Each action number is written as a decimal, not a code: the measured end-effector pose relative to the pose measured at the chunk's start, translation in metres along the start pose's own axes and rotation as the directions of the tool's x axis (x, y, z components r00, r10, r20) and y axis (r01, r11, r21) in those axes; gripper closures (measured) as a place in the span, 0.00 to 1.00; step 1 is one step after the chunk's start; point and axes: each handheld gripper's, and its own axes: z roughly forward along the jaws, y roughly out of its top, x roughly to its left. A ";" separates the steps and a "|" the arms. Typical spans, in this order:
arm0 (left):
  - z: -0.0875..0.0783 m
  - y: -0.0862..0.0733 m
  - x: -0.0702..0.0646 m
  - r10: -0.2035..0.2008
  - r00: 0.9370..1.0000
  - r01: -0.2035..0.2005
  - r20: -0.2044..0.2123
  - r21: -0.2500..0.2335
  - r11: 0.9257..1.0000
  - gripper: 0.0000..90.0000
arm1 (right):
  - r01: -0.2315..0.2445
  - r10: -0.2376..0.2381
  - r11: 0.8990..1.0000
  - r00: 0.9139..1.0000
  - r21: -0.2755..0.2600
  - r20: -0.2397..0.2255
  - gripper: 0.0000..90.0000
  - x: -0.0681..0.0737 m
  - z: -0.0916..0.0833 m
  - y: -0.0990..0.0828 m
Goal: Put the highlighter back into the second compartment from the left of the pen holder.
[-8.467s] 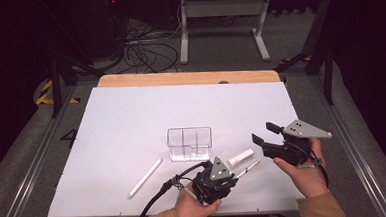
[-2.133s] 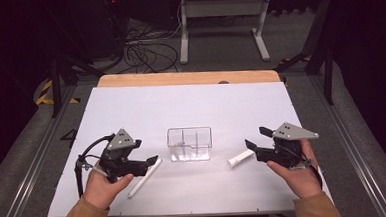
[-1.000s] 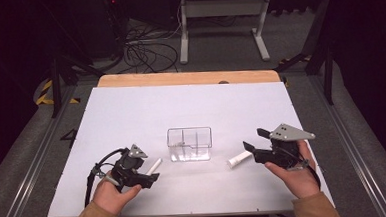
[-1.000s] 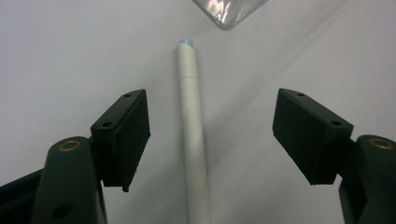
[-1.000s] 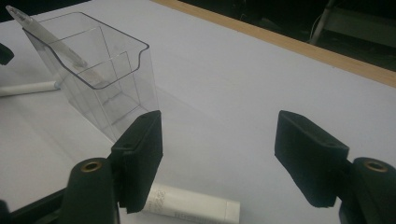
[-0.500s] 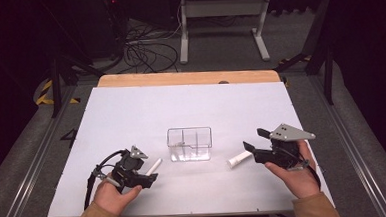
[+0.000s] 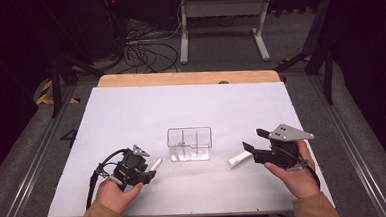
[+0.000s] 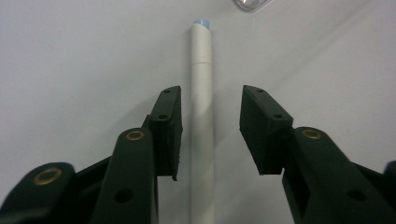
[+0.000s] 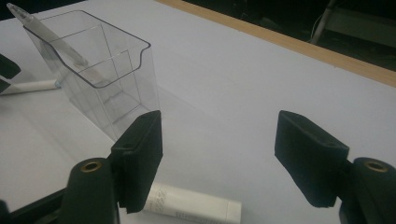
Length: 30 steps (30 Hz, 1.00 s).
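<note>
A white pen (image 8: 201, 93) with a pale blue tip lies flat on the white table. My left gripper (image 8: 210, 93) straddles it, and its jaws have just been closing. A gap still shows on each side of the pen, so the pads do not press it. In the high view this gripper (image 7: 146, 170) is at the front left, with the pen (image 7: 155, 164) poking out toward a clear box (image 7: 189, 143). My right gripper (image 7: 253, 140) stands open at the front right. A white tube (image 7: 238, 158) lies just below it, partly under one jaw (image 9: 191, 205).
The clear divided box (image 9: 93, 70) stands mid-table with a clear pen (image 9: 42, 30) leaning in it. The table's wooden far edge (image 7: 184, 78) lies beyond. Cables and a metal stand sit on the dark floor behind.
My left gripper went from the table's middle to the white pen at the front left and came down over it. The white tube lies where it was. The right hand has kept still.
</note>
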 end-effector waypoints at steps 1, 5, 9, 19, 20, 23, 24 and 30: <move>0.001 0.001 0.000 0.001 1.000 -0.001 -0.007 0.005 1.000 0.69 | 0.000 0.000 1.000 1.000 0.000 0.000 0.37 0.000 0.000 0.000; 0.004 0.002 0.000 -0.001 1.000 0.002 -0.017 0.022 1.000 0.76 | 0.000 0.000 1.000 1.000 0.000 0.000 0.37 0.000 0.000 0.000; 0.007 0.003 0.002 -0.015 1.000 0.016 -0.023 0.039 0.999 0.80 | 0.003 -0.003 1.000 1.000 0.002 0.000 0.37 0.000 0.000 0.000; 0.012 0.004 0.001 -0.031 0.999 0.034 -0.043 0.063 0.997 0.87 | 0.003 -0.003 1.000 1.000 0.002 -0.001 0.37 0.000 0.000 0.000; 0.012 0.004 0.001 -0.030 0.999 0.032 -0.043 0.063 0.997 0.87 | 0.002 -0.002 1.000 1.000 0.003 -0.001 0.37 0.000 0.000 0.000; 0.012 0.004 0.000 -0.027 0.998 0.030 -0.048 0.064 0.997 0.87 | 0.001 -0.001 1.000 1.000 0.004 -0.002 0.37 0.000 0.000 0.000; 0.012 0.004 0.000 -0.026 0.999 0.029 -0.047 0.063 0.998 0.87 | 0.001 -0.001 1.000 1.000 0.003 -0.002 0.37 0.000 0.000 0.000; 0.005 0.005 0.000 -0.020 0.999 0.021 -0.039 0.024 0.999 0.87 | 0.000 0.000 1.000 1.000 0.003 -0.003 0.37 0.000 0.001 0.000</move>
